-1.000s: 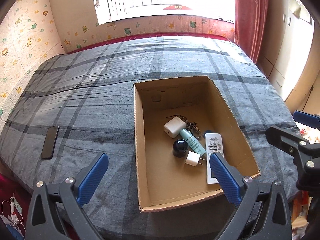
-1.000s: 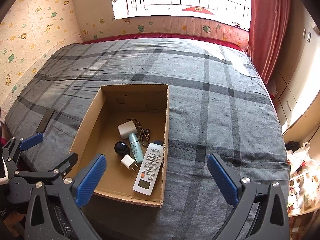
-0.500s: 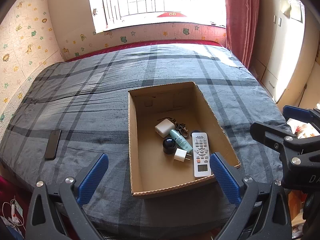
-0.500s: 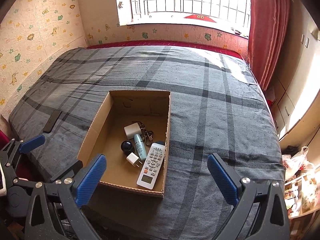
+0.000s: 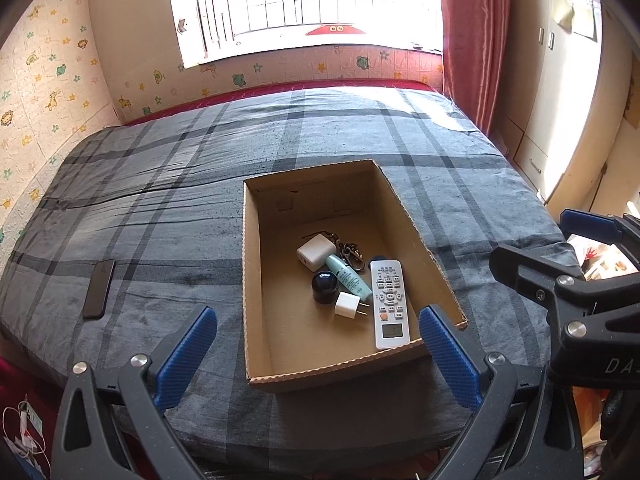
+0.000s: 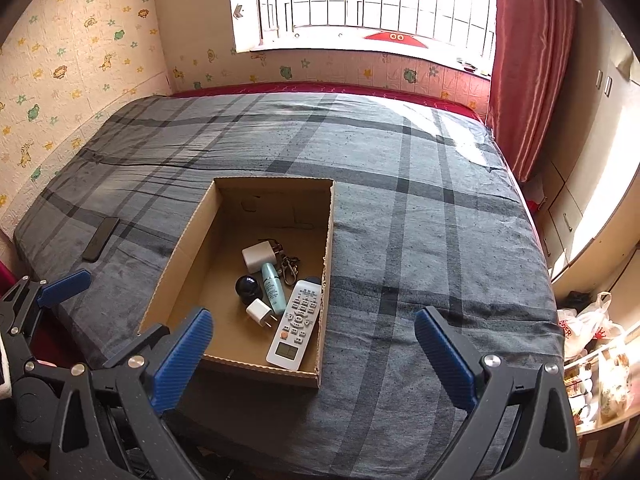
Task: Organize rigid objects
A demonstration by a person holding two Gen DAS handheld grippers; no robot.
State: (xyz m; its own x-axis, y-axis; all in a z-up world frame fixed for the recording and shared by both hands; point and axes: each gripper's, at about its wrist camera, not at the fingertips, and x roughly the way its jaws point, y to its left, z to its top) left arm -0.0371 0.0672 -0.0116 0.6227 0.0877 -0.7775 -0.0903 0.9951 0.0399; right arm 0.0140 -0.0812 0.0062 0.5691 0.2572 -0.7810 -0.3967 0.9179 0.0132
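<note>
An open cardboard box [image 5: 250,280] [image 6: 326,264] sits on the grey plaid bed. Inside it lie a white remote [image 5: 390,304] [image 6: 297,322], a teal tube [image 5: 348,277] [image 6: 273,286], a dark round jar [image 5: 325,286] [image 6: 248,288], a small white plug [image 5: 349,305] [image 6: 259,312], a white charger [image 5: 315,251] [image 6: 258,255] and a key clip [image 5: 352,252] [image 6: 289,266]. A black phone [image 5: 99,288] [image 6: 101,239] lies on the bed left of the box. My left gripper [image 5: 316,344] is open and empty, held back above the bed's near edge. My right gripper [image 6: 312,344] is open and empty, likewise pulled back.
The bed [image 5: 160,216] fills the room up to a window wall. A red curtain [image 6: 528,60] and cupboards [image 6: 592,160] stand on the right. Bags and clutter [image 6: 592,344] sit on the floor at the right. Cables [image 5: 24,432] lie at the lower left.
Both grippers have drawn back and risen away from the box, so the box and bed look smaller. The objects in the box have not moved.
</note>
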